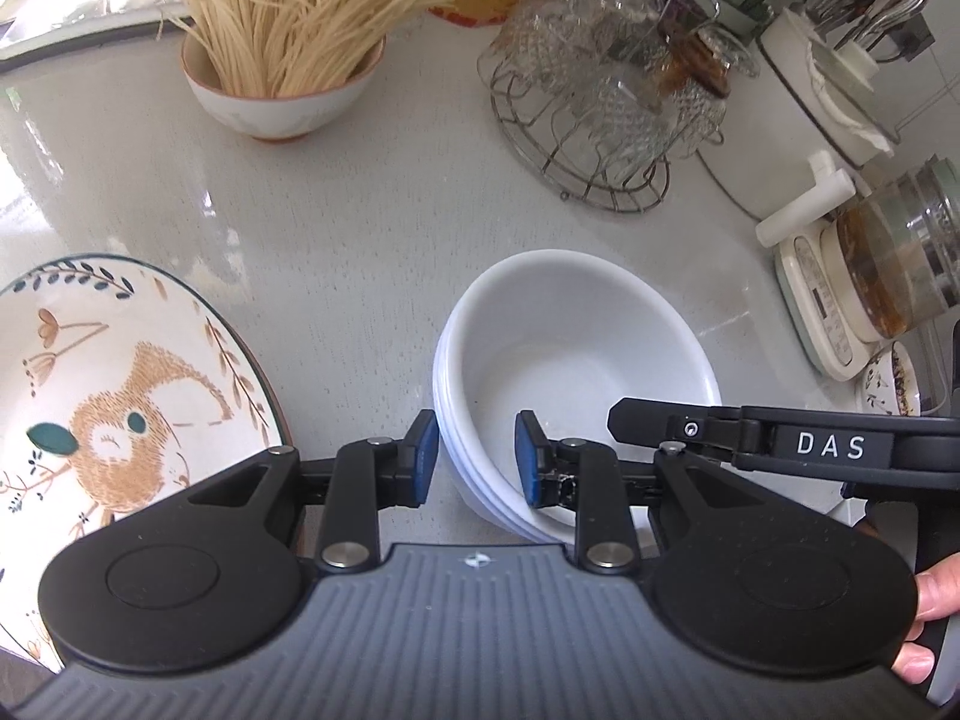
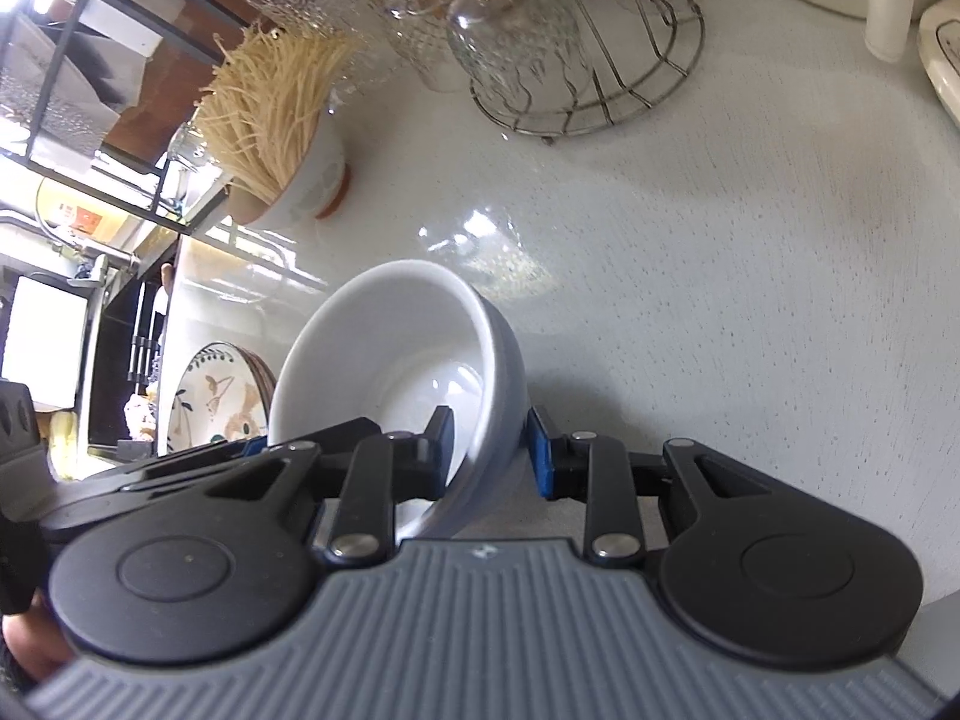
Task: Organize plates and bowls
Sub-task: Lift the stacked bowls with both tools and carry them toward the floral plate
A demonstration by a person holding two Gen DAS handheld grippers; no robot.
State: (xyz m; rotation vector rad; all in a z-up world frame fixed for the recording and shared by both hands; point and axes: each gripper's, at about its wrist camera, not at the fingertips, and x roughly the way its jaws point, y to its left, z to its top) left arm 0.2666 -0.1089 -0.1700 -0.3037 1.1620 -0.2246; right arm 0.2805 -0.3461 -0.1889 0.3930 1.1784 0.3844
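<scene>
A stack of white bowls (image 1: 576, 360) sits on the pale counter, nested in several layers. My left gripper (image 1: 474, 459) straddles the stack's near left rim, one blue pad (image 1: 427, 456) outside and one inside, with a small gap showing, so it is open. My right gripper (image 2: 492, 450) straddles the rim of the white bowl stack (image 2: 390, 354) from the other side, one pad inside and one outside, close to the wall but not clearly pressing. The right gripper also shows in the left wrist view (image 1: 660, 420). A rabbit-patterned plate (image 1: 114, 396) lies left of the bowls.
A bowl of dry noodles (image 1: 282, 78) stands at the back. A wire rack of glass cups (image 1: 606, 108) is at the back right. A white pot (image 1: 822, 90), a kitchen scale with a glass jar (image 1: 870, 294) and a small patterned dish (image 1: 888, 384) line the right edge.
</scene>
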